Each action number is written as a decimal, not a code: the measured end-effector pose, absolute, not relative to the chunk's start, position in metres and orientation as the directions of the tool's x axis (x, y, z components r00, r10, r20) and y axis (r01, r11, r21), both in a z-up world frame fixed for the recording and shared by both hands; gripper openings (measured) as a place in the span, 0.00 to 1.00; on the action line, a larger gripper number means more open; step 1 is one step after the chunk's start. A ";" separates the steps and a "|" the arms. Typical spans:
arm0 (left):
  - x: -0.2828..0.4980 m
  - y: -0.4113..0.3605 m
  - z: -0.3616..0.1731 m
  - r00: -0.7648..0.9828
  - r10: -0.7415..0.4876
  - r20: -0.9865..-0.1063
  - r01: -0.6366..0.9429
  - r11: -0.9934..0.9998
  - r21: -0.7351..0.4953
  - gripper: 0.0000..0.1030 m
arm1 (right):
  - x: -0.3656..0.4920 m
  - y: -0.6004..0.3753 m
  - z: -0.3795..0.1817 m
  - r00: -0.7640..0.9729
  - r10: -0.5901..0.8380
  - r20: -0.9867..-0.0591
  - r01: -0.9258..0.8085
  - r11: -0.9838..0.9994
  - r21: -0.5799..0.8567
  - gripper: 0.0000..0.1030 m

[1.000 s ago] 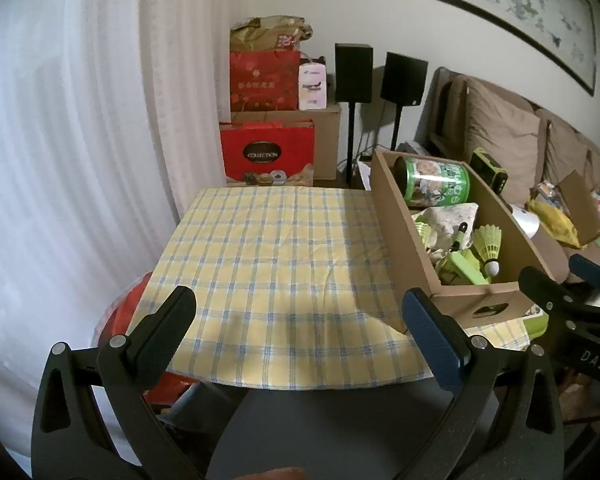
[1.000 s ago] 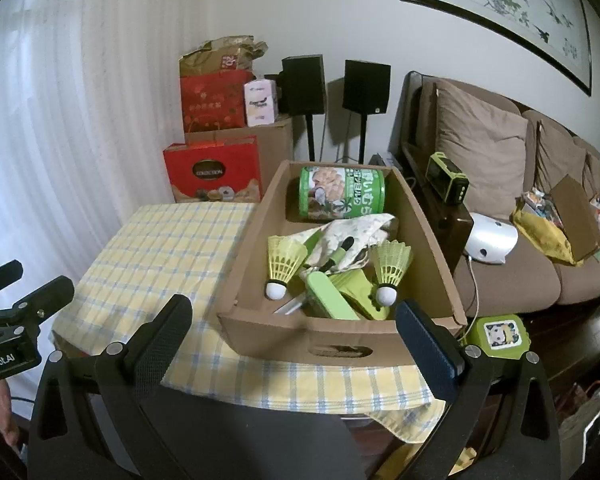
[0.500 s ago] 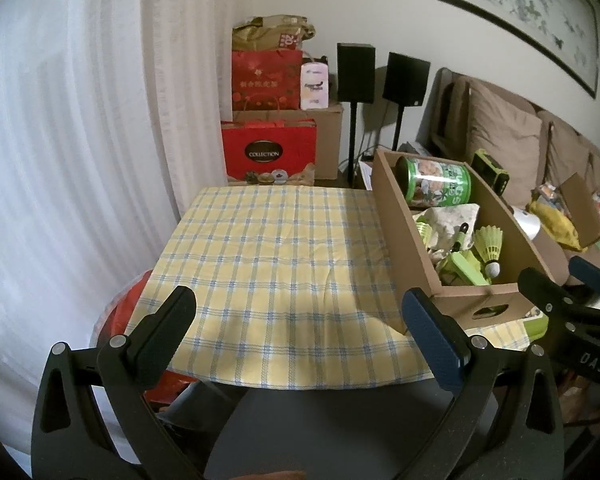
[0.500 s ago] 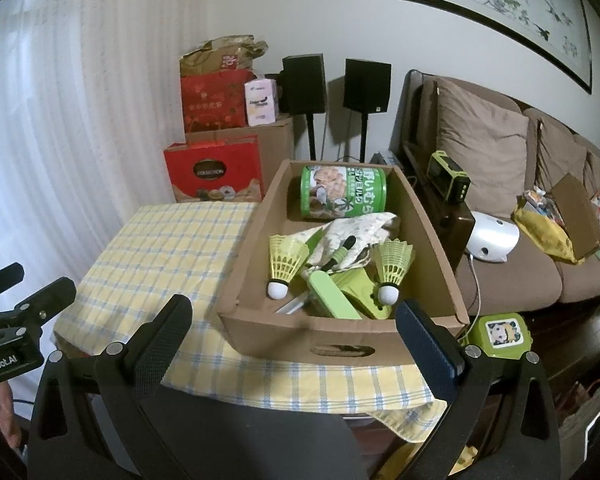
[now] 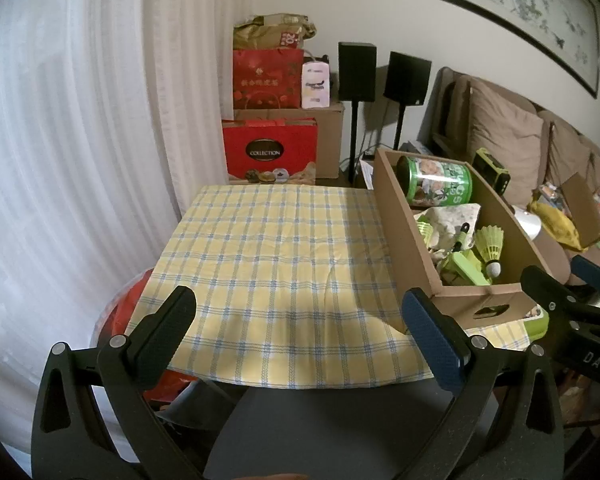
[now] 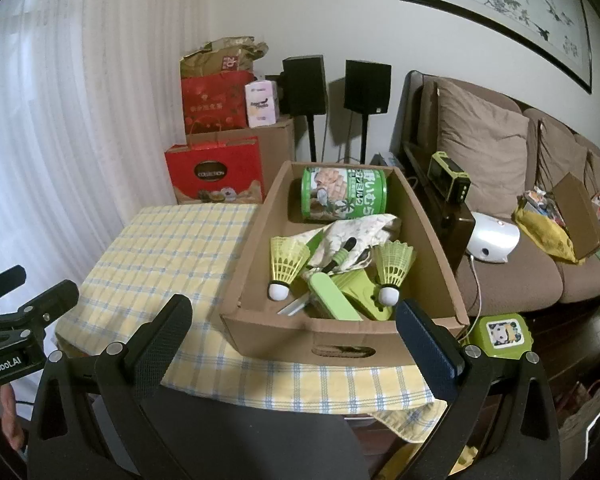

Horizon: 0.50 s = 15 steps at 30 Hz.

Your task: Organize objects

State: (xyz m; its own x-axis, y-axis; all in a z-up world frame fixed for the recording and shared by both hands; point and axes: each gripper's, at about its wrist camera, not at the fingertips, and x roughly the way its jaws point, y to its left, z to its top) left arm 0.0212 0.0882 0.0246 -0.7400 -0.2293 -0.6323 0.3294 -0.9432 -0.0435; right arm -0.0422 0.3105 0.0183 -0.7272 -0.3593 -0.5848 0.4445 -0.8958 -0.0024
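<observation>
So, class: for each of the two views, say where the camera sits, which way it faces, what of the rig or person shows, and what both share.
Left wrist: on the left hand-held gripper, open; faces the checked tablecloth; the right one shows at the right edge.
Right wrist: on the right hand-held gripper, open; faces the cardboard box; a hand shows lower left.
Shared: box, green can, shuttlecocks, sofa.

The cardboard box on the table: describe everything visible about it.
The cardboard box is a plain brown, open-topped tray with a slot handle cut in its near wall. It sits flat on the right side of the checked tablecloth. Inside lie a green can on its side at the far end, a patterned cloth, two yellow shuttlecocks and green plastic pieces. Neither gripper touches it.
</observation>
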 end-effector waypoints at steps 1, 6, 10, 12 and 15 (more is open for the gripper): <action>0.021 0.088 0.025 -0.740 -0.230 -0.632 0.330 -0.943 -0.044 1.00 | -0.042 0.309 0.018 -0.728 -0.359 -0.584 0.444 -0.896 -0.002 0.99; 0.022 0.088 0.024 -0.740 -0.232 -0.632 0.333 -0.942 -0.045 1.00 | -0.042 0.310 0.018 -0.728 -0.359 -0.584 0.445 -0.896 -0.003 0.99; 0.022 0.088 0.024 -0.741 -0.231 -0.631 0.332 -0.942 -0.044 1.00 | -0.042 0.310 0.018 -0.727 -0.359 -0.585 0.444 -0.896 -0.002 0.99; 0.022 0.088 0.024 -0.740 -0.231 -0.632 0.332 -0.942 -0.045 1.00 | -0.042 0.311 0.018 -0.728 -0.359 -0.584 0.444 -0.896 -0.002 0.99; 0.022 0.088 0.024 -0.740 -0.232 -0.631 0.333 -0.942 -0.044 1.00 | -0.042 0.311 0.019 -0.728 -0.359 -0.584 0.444 -0.896 -0.003 0.99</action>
State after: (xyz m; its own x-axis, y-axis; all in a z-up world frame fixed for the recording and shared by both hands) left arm 0.0219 0.0878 0.0241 -0.7399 -0.2322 -0.6313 0.3332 -0.9418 -0.0442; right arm -0.0417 0.3109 0.0185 -0.7276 -0.3592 -0.5845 0.4443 -0.8959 -0.0026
